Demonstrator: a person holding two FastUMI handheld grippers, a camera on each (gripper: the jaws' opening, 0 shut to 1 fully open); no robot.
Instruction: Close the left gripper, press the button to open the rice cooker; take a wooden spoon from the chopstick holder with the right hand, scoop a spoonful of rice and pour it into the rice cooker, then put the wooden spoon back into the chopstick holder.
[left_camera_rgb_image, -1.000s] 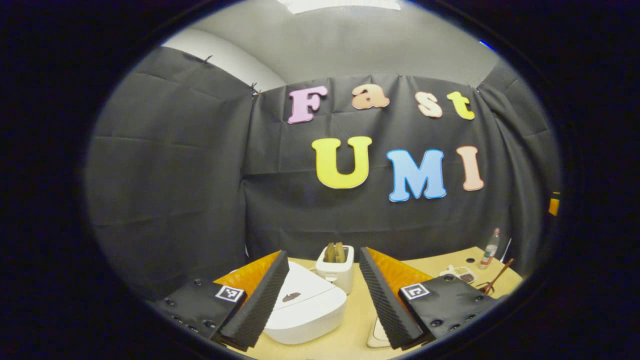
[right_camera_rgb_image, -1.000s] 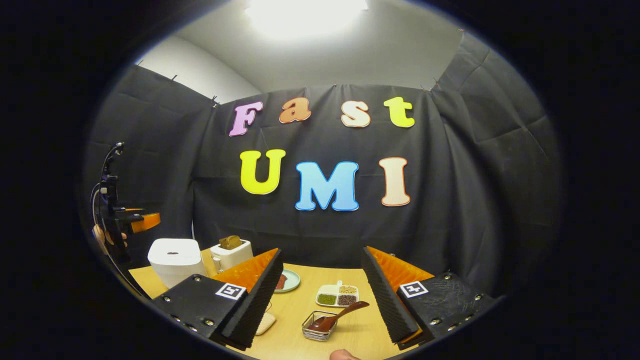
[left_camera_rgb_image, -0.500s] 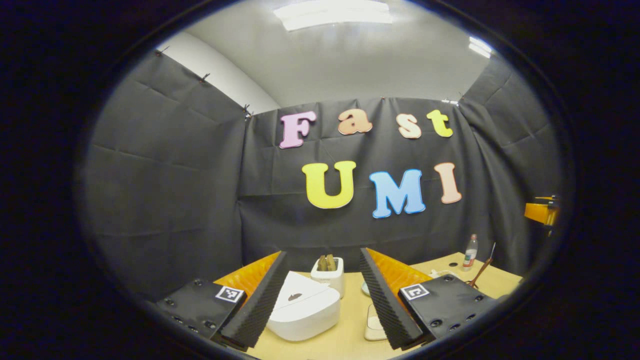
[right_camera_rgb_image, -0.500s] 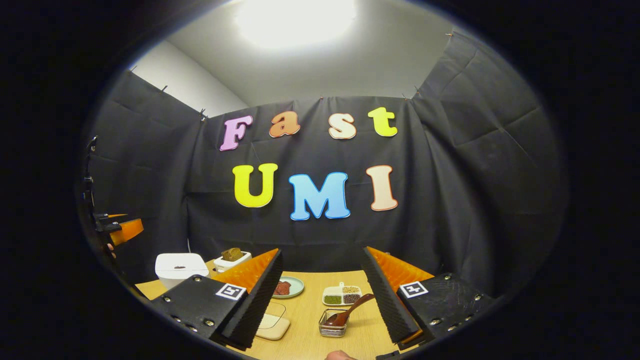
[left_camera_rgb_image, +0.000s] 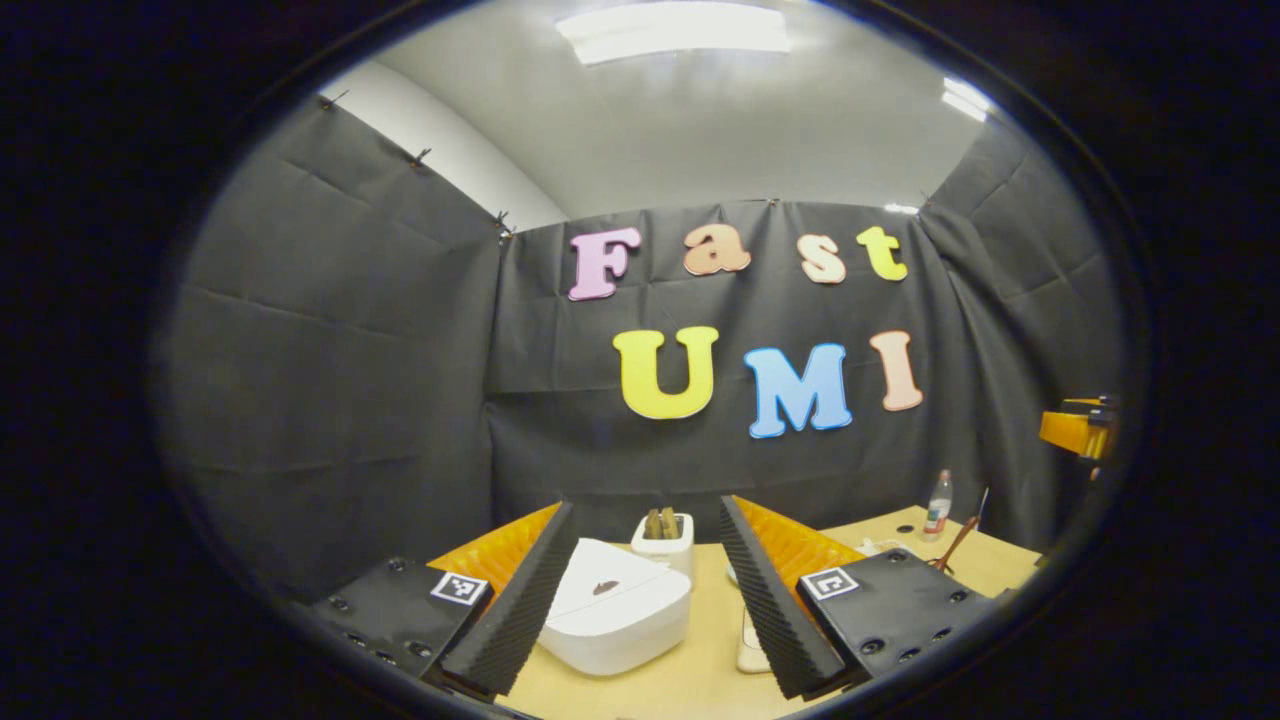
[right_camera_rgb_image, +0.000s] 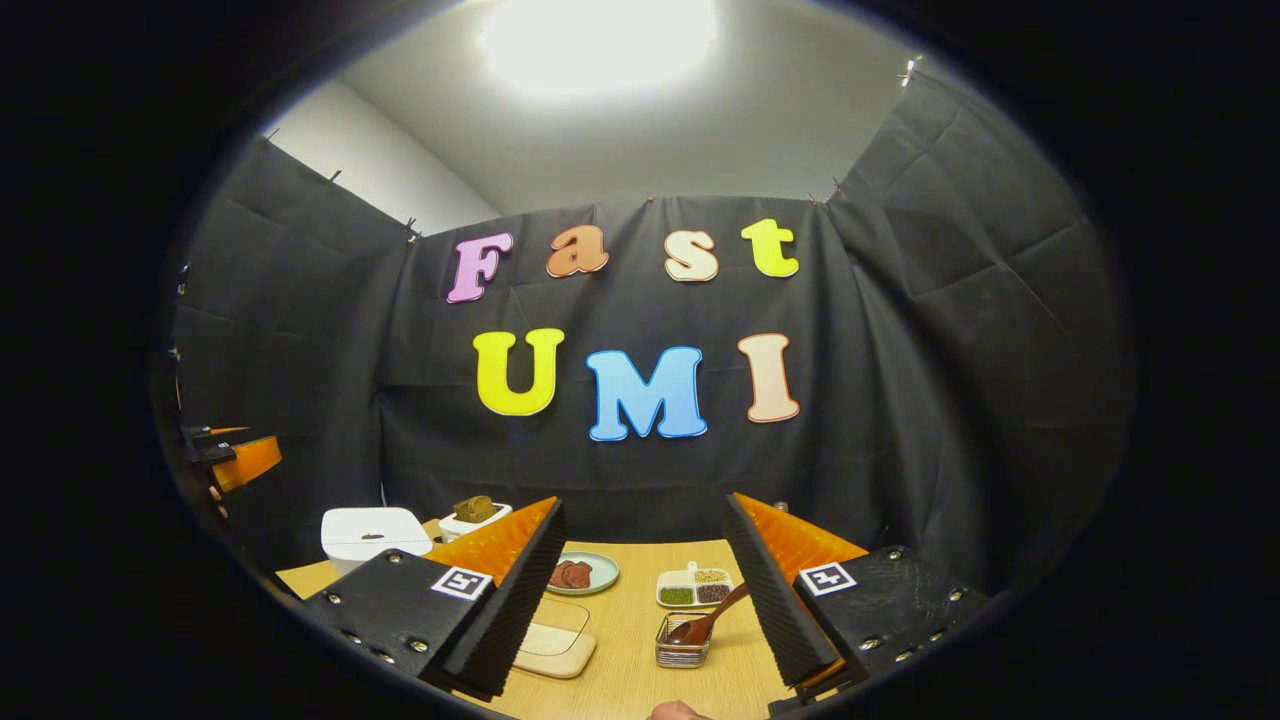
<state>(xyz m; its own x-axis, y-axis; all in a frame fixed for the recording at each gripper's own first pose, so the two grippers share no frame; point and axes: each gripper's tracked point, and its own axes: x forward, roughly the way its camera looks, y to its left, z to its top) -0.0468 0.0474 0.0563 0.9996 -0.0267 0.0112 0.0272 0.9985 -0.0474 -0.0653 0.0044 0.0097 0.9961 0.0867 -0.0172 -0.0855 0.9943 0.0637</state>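
We see little change from half a second ago. The left gripper, jaws wide apart and empty, has drifted slightly, the closed rice cooker between its fingers. The right gripper (also spread, holding nothing) sits above the wooden spoon in the chopstick holder.

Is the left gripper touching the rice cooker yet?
Apart. In the left gripper view, the left gripper hovers with open jaws, short of the rice cooker, whose lid is closed.
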